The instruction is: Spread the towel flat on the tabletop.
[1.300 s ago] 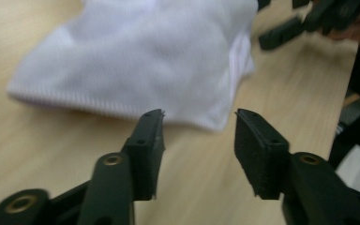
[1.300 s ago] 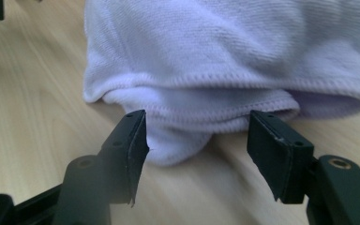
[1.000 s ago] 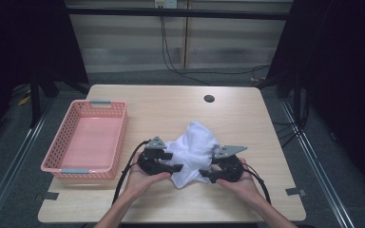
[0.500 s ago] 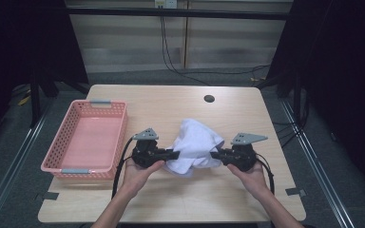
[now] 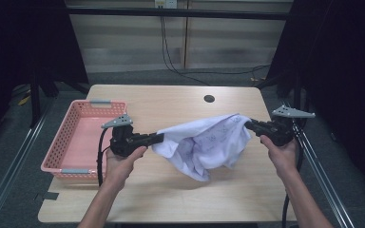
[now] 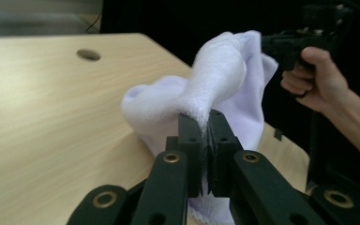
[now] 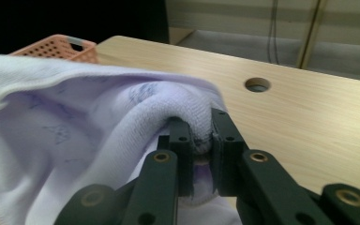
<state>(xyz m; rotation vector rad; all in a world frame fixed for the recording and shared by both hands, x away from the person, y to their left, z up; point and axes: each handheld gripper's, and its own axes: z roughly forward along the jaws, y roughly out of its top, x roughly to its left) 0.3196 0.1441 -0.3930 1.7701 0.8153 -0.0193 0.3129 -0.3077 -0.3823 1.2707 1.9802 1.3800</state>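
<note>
A white cloth [image 5: 204, 142] with a faint print hangs stretched above the wooden table [image 5: 171, 190] between my two grippers. My left gripper [image 5: 159, 138] is shut on the cloth's left edge; its jaws have just been closing, and in the left gripper view [image 6: 205, 123] the cloth [image 6: 225, 65] is pinched between them. My right gripper [image 5: 248, 124] is shut on the cloth's right corner, its jaws also just closed. In the right gripper view [image 7: 200, 126] a thick fold of the cloth [image 7: 75, 122] bulges between the pads. The cloth's lower part sags toward the tabletop.
A pink plastic basket [image 5: 83, 137] stands at the table's left side, also seen as the basket [image 7: 61, 46] in the right gripper view. A round hole [image 5: 209, 99] is in the table's far part. Dark curtains and rails flank the table.
Both grippers closed on the crumpled cloth, rose off the table and moved apart, the right one farther. The cloth went from a heap on the table to a stretched, hanging sheet.
</note>
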